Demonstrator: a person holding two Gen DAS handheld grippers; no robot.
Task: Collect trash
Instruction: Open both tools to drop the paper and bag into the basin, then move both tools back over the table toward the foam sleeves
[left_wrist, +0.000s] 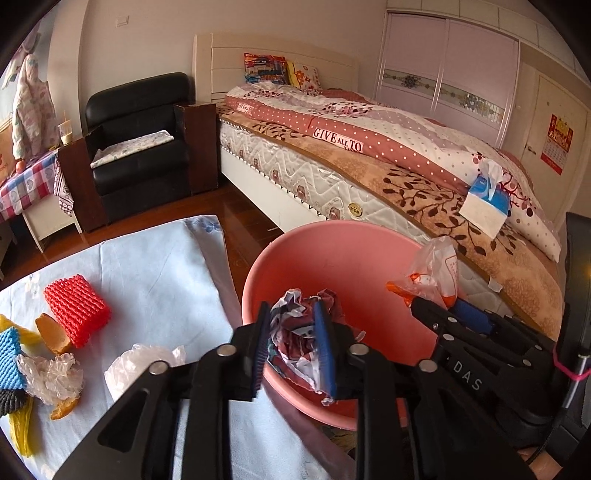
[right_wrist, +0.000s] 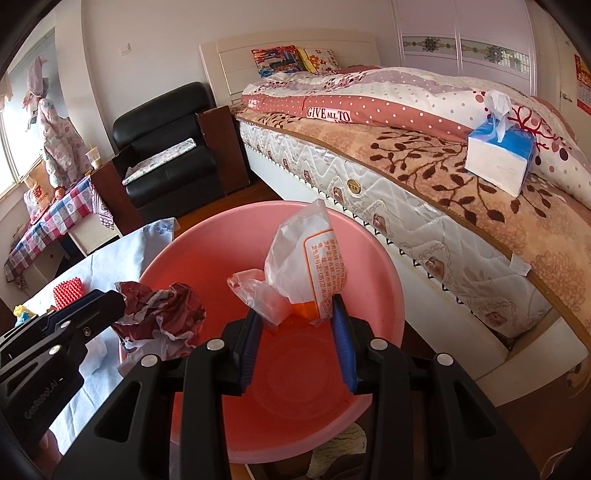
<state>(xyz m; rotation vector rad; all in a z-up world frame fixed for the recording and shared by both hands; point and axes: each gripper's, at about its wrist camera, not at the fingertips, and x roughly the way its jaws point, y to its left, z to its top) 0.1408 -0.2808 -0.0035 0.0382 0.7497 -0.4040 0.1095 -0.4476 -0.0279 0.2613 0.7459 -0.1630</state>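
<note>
Together, your 2 grippers hang over the pink basin (right_wrist: 373, 258): left gripper (left_wrist: 293, 339) loosening around crumpled paper (left_wrist: 295, 332), right gripper (right_wrist: 297, 332) pinching a plastic wrapper (right_wrist: 306, 258), both ready to drop.

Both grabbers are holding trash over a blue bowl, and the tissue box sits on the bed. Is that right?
Nearly. The bowl is pink, not blue, as the right wrist view shows. The left gripper has the crumpled wrapper, the right gripper the plastic bag, and the tissue box sits on the bed.
</note>
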